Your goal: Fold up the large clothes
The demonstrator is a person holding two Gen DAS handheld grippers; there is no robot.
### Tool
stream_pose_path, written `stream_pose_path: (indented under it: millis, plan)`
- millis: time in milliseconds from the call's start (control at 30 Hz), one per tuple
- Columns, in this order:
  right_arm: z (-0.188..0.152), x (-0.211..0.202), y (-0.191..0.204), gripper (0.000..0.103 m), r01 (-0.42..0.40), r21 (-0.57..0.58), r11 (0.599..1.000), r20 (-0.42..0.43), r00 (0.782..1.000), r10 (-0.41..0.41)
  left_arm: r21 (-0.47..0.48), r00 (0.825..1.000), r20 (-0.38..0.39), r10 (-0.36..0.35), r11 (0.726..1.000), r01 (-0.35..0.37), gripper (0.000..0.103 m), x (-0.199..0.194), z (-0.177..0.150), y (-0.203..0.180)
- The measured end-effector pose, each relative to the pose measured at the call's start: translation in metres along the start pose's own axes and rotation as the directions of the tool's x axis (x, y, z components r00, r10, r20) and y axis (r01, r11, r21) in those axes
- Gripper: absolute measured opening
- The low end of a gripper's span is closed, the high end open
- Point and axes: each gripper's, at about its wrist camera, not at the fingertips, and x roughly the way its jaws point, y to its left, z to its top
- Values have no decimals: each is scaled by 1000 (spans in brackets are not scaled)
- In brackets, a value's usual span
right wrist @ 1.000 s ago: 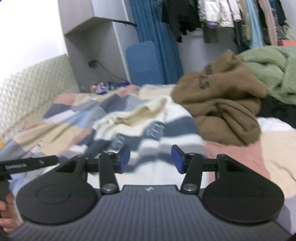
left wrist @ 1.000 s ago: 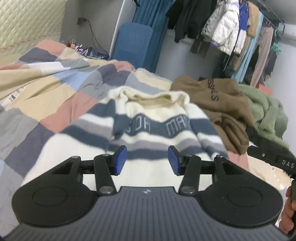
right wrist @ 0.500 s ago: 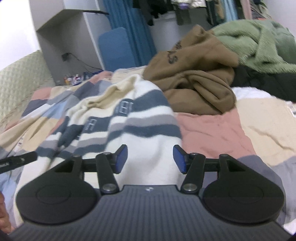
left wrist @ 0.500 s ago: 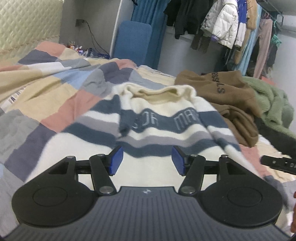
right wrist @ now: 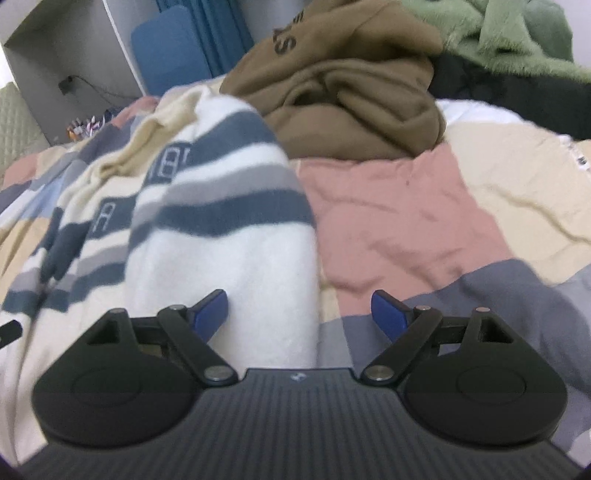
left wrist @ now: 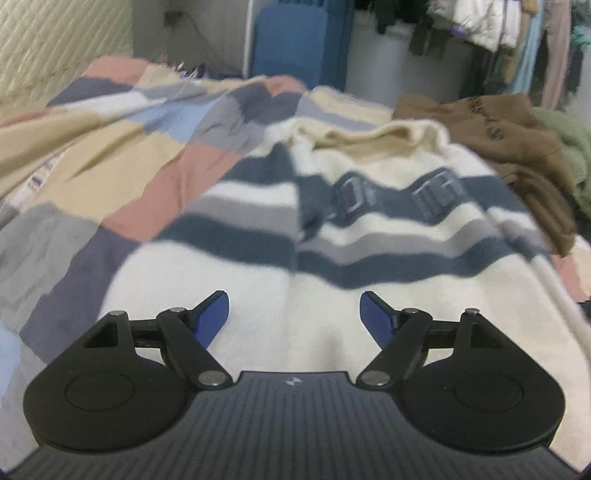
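Note:
A cream sweater (left wrist: 332,236) with navy and grey stripes lies spread on the patchwork bed, collar at the far end. My left gripper (left wrist: 294,314) is open and empty, low over the sweater's plain cream lower part. In the right wrist view the sweater (right wrist: 221,229) fills the left half; its right sleeve runs toward me. My right gripper (right wrist: 299,312) is open and empty, over the sleeve's right edge, with the left blue pad (right wrist: 210,308) above the sleeve and the right pad (right wrist: 388,312) above the quilt.
The patchwork quilt (right wrist: 399,206) covers the bed. A crumpled brown hoodie (right wrist: 351,92) lies past the sweater's right shoulder, with a green fleece (right wrist: 498,33) and dark clothing behind it. A clothes rack (left wrist: 498,33), a blue chair (left wrist: 291,44) and a padded headboard (left wrist: 55,44) stand beyond.
Both grippers have opened wider and dropped closer to the sweater. The right gripper has swung right, toward the sleeve's edge, and the left has moved in over the lower body.

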Motion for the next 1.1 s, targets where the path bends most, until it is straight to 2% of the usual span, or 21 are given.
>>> stream_pose_path:
  millis: [133,333,400,467,500,533,567,633,867,1000,1100]
  plan:
    - [-2,7,3,86,-46,8,999,-29,998,46,-14,1000,-31,-1,1000,0,82,9,-9,7]
    - [-3,11,3,83,-61,-14,998,-39,997,60,-6,999,-29,22,1000,-22,82,1,-23,7]
    - [-4,12,1,75,-81,-7,997,-50,995,80,-16,999,-26,40,999,-41,81,1,-24,8]
    - [-5,12,1,53,-113,0,994,-59,992,113,-31,998,-33,56,998,-57,81,3,-25,10]
    - [-5,11,2,50,-128,-3,992,-66,990,128,-41,997,-36,63,997,-64,80,3,-25,12]
    - [-4,10,5,40,-129,-24,991,-70,989,128,-49,997,-33,68,996,-70,80,3,-26,14]
    - [-4,7,8,26,-129,-50,990,-64,990,125,-63,997,-30,74,995,-76,79,2,-26,16]
    - [-2,1,13,19,-139,-75,988,-52,989,135,-95,996,-28,82,992,-84,76,1,-26,23]
    - [9,-23,-2,15,-131,-41,991,29,991,132,-187,996,-22,82,979,-85,74,-6,-26,35]
    - [21,-38,-12,15,-44,-72,996,133,990,53,-210,995,-13,103,972,-103,74,-12,-28,37]
    - [32,-41,-25,15,16,-47,999,187,982,-7,-229,991,3,132,965,-128,74,-17,-28,40]
